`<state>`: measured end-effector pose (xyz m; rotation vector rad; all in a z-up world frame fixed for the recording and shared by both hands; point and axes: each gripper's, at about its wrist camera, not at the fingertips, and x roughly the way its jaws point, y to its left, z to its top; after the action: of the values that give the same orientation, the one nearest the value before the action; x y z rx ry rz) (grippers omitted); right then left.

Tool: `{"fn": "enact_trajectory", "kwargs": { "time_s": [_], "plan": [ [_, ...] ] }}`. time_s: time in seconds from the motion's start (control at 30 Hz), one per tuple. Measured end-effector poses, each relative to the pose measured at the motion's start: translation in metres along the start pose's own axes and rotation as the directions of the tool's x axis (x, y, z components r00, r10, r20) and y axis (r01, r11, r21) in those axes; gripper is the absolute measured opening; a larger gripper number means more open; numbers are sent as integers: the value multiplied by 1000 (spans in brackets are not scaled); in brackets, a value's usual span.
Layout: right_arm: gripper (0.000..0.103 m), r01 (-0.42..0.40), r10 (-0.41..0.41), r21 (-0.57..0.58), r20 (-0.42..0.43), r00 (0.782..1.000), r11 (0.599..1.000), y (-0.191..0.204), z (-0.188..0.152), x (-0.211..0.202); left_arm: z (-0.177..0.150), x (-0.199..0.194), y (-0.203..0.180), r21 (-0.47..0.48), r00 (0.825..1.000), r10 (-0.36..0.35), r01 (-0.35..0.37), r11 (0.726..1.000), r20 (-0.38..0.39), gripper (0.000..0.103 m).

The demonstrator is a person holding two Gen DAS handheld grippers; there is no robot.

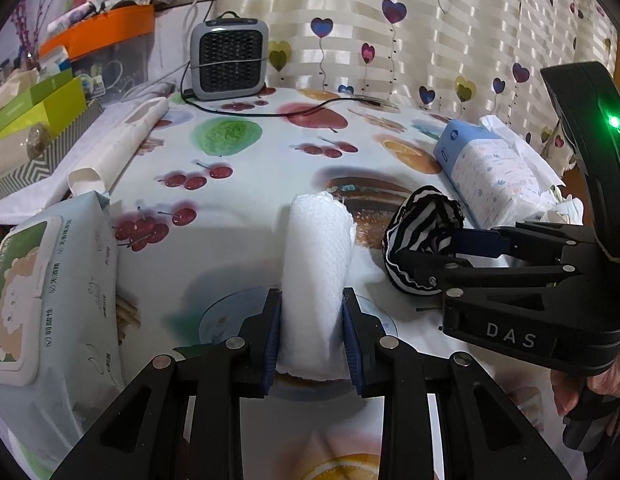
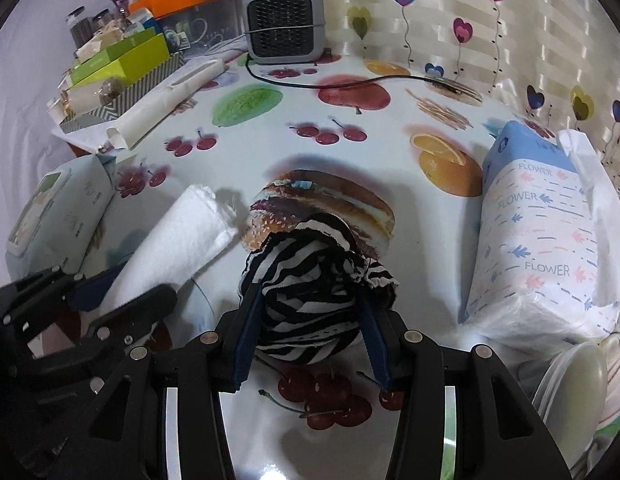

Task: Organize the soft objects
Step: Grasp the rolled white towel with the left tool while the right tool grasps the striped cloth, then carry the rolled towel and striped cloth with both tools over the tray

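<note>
My left gripper (image 1: 313, 332) is shut on a rolled white towel (image 1: 317, 272), which lies on the fruit-print tablecloth (image 1: 238, 184) and points away from me. The towel also shows in the right wrist view (image 2: 174, 248), with the left gripper (image 2: 106, 300) at its near end. My right gripper (image 2: 310, 320) is shut on a balled black-and-white striped cloth (image 2: 310, 280), which rests on the table. In the left wrist view the striped cloth (image 1: 421, 232) sits just right of the towel, with the right gripper (image 1: 437, 252) reaching in from the right.
A wet-wipes pack (image 1: 50, 304) lies at the left. A blue "FLOWER" tissue pack (image 2: 537, 240) stands at the right. A grey heater (image 1: 229, 58) with its black cord (image 2: 349, 80) is at the back. Boxes (image 1: 34, 120) and a white tube (image 1: 118, 148) are at far left. A curtain (image 1: 429, 40) hangs behind.
</note>
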<state>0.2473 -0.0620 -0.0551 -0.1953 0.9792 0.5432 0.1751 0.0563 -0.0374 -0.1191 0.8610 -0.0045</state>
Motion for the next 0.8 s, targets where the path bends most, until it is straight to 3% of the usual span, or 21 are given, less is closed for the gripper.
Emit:
{"fn": "enact_trajectory", "kwargs": {
  "time_s": [0.07, 0.17, 0.27, 0.8],
  "plan": [
    [47, 13, -13, 3, 4, 1000, 1000, 1, 0, 1, 0, 0, 0, 2, 1000, -2, 2, 1000, 0, 27],
    [25, 45, -45, -7, 21, 999, 999, 4, -2, 1, 0, 1, -1, 1, 1000, 0, 0, 1000, -2, 27],
    [18, 24, -25, 13, 28, 999, 1000, 1, -3, -2, 0, 1, -2, 3, 1000, 0, 0, 1000, -2, 27],
    [16, -44, 39, 30, 154, 987, 999, 8, -25, -58, 1, -8, -4, -10, 1000, -1, 1, 1000, 14, 27]
  ]
}}
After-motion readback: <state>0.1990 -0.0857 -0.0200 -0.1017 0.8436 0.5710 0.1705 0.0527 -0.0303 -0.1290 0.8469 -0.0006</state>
